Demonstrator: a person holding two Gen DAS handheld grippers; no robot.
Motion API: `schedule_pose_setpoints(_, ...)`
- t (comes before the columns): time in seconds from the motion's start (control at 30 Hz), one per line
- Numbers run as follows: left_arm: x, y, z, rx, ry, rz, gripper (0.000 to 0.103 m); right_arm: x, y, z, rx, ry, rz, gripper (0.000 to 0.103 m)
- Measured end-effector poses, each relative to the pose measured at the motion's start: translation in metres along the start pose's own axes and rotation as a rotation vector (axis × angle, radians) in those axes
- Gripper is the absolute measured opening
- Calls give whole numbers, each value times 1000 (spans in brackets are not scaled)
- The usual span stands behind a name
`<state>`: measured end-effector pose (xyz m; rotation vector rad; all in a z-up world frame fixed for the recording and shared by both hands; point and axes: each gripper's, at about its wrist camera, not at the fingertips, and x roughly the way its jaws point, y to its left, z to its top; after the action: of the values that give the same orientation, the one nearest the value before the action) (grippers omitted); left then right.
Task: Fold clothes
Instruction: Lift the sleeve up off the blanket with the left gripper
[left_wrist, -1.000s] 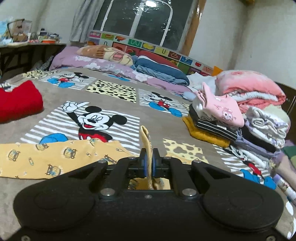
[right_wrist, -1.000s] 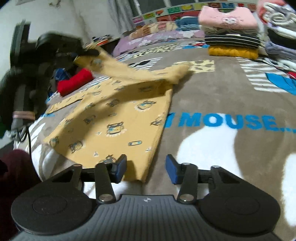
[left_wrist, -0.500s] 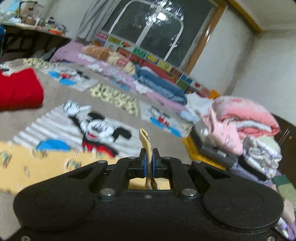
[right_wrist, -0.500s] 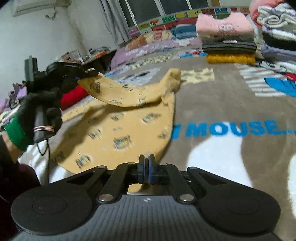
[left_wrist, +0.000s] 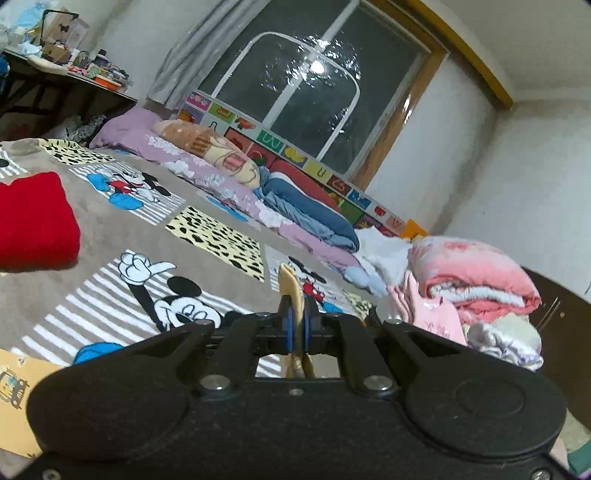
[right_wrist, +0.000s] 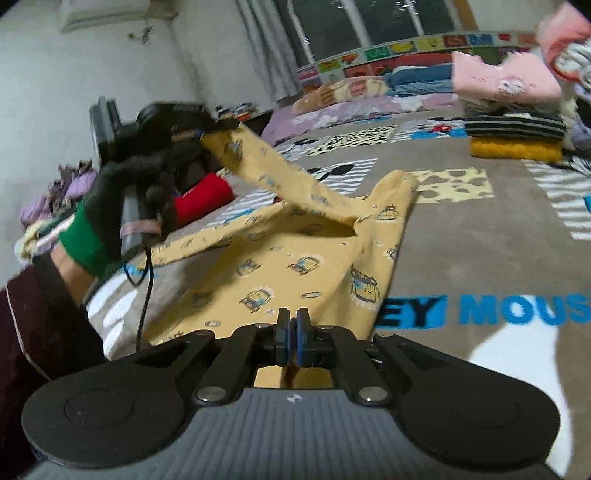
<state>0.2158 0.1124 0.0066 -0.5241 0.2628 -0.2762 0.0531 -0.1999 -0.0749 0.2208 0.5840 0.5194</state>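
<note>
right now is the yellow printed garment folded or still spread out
Partly folded: the yellow printed cotton garment lies mostly flat on the brown cartoon blanket, one edge lifted and doubled over.

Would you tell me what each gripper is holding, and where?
Both hold the yellow garment: left gripper pinches a raised end, right gripper its near edge.

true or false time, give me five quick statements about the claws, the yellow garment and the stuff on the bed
1. The left claw is shut on the yellow garment. True.
2. The right claw is open and holds nothing. False: it is shut on the garment's near edge.
3. The whole garment lies flat on the blanket. False: the left claw holds one part raised off it.
4. A folded red garment lies on the blanket. True.
5. The pink garment lies under the striped one. False: it tops that stack.
</note>
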Motion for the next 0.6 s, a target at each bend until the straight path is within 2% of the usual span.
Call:
schedule_pose_setpoints(0.43, 1, 8, 0, -25, 2, 3, 4, 33, 26, -12, -121, 68, -19, 5)
schedule_pose_setpoints(0.57, 2, 5, -3, -3, 8, 13, 4, 34, 30, -15, -137, 105, 15, 6)
schedule_pose_setpoints(0.6, 2, 5, -3, -2, 9, 15, 4, 33, 31, -15, -140, 115, 25, 10)
